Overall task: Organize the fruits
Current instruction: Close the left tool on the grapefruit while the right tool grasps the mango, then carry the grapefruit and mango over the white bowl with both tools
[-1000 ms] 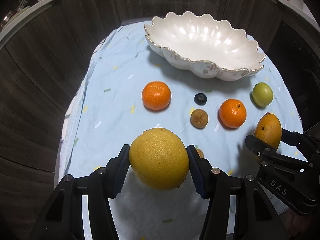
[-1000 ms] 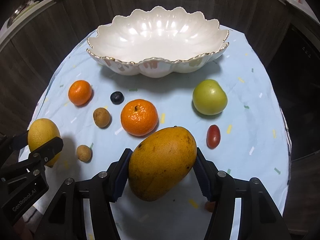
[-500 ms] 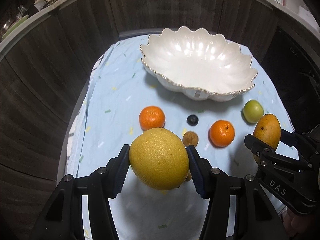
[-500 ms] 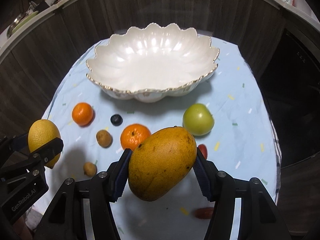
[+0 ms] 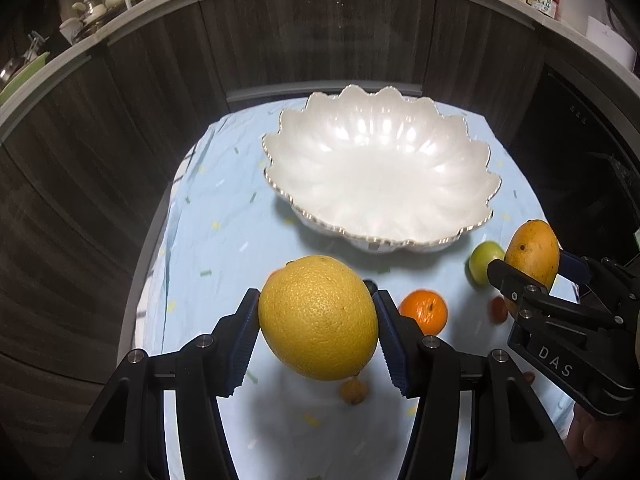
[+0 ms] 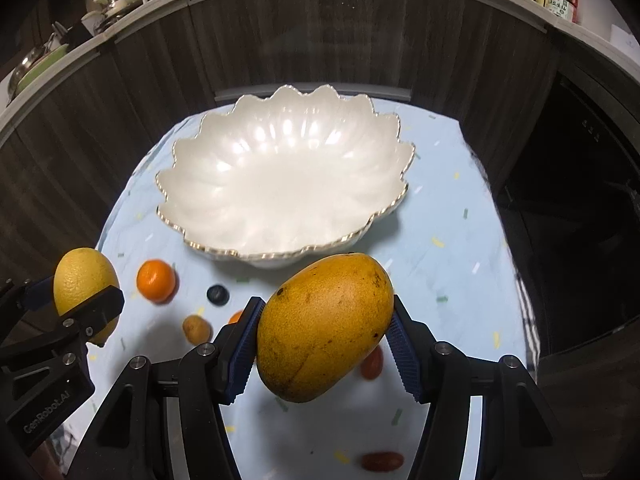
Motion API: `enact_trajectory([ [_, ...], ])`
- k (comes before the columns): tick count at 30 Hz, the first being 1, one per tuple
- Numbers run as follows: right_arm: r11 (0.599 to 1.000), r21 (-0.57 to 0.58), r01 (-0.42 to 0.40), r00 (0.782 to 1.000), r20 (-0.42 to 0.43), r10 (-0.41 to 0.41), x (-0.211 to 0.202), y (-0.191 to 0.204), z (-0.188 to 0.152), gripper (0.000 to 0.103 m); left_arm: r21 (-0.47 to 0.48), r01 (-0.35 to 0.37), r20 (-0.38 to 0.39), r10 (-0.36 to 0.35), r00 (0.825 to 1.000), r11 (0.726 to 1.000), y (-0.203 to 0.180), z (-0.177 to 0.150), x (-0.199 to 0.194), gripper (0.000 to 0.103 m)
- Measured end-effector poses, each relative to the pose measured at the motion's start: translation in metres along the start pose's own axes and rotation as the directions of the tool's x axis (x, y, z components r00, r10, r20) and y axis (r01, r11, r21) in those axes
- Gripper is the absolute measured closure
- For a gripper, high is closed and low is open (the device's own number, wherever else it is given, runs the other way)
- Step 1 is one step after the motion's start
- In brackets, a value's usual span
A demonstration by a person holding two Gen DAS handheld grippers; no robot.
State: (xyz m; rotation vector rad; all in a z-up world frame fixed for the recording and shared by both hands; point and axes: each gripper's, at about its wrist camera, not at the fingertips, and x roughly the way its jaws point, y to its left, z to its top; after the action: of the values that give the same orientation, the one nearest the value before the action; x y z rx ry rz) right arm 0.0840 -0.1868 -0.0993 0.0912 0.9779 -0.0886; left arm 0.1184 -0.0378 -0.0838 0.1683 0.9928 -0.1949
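Note:
My left gripper [image 5: 318,334] is shut on a large yellow citrus [image 5: 318,318] and holds it above the cloth, short of the white scalloped bowl [image 5: 320,160]. My right gripper [image 6: 324,336] is shut on a yellow-orange mango [image 6: 324,326], also raised in front of the bowl [image 6: 224,176], which holds nothing. The mango [image 5: 532,254] and right gripper show at the right of the left wrist view. The citrus [image 6: 82,284] shows at the left of the right wrist view.
On the light blue cloth [image 6: 448,232] lie two tangerines [image 6: 156,280] [image 5: 424,312], a blueberry [image 6: 218,294], a green apple [image 5: 482,262], small brown fruits [image 6: 196,328] and red cherry tomatoes [image 6: 382,461]. Dark wood cabinets [image 6: 120,100] stand behind.
Both grippers have risen with their fruit and moved toward the bowl; the loose fruits now lie lower and partly hidden under the held ones.

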Motion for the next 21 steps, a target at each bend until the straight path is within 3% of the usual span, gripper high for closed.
enact_trajectory([
  [21, 1.0, 0.001, 0.018, 0.999, 0.044, -0.018, 0.013, -0.014, 0.049, 0.042, 0.032, 0.003, 0.043, -0.004, 0.999, 0.999, -0.009, 0.059, 0.012, 0.048],
])
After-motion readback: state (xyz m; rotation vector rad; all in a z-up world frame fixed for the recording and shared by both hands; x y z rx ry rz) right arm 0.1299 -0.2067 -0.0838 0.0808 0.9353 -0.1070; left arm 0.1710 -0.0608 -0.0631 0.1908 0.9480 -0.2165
